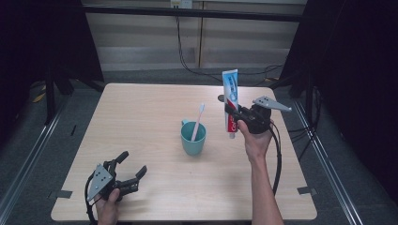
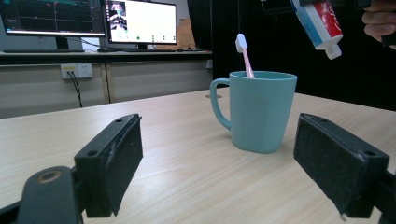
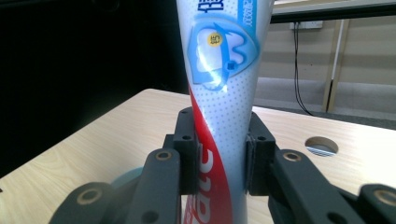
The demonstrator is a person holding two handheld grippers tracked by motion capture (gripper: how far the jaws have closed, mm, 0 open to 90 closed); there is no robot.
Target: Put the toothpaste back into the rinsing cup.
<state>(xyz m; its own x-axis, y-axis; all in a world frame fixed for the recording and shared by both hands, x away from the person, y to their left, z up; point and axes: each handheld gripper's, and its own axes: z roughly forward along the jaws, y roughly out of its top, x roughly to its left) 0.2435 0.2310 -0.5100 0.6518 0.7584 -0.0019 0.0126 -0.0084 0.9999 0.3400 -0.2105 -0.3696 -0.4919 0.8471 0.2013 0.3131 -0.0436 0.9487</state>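
Note:
A teal mug (image 1: 193, 138) stands mid-table with a pink toothbrush (image 1: 197, 121) leaning in it, head up. My right gripper (image 1: 233, 114) is shut on a white, blue and red toothpaste tube (image 1: 230, 101), held upright above the table to the right of the mug, cap end down. In the right gripper view the jaws press both sides of the tube (image 3: 222, 93). My left gripper (image 1: 133, 165) rests open near the front left of the table, nothing between its fingers. The left gripper view shows the mug (image 2: 257, 112), the toothbrush (image 2: 243, 53) and the tube's cap end (image 2: 322, 25) at top right.
A round cable hole (image 1: 221, 98) lies in the tabletop behind the tube. The wooden table (image 1: 141, 122) has bare room left of the mug. Monitors (image 2: 140, 21) stand on a desk in the left gripper view. Cables trail from the right gripper past the table's right edge.

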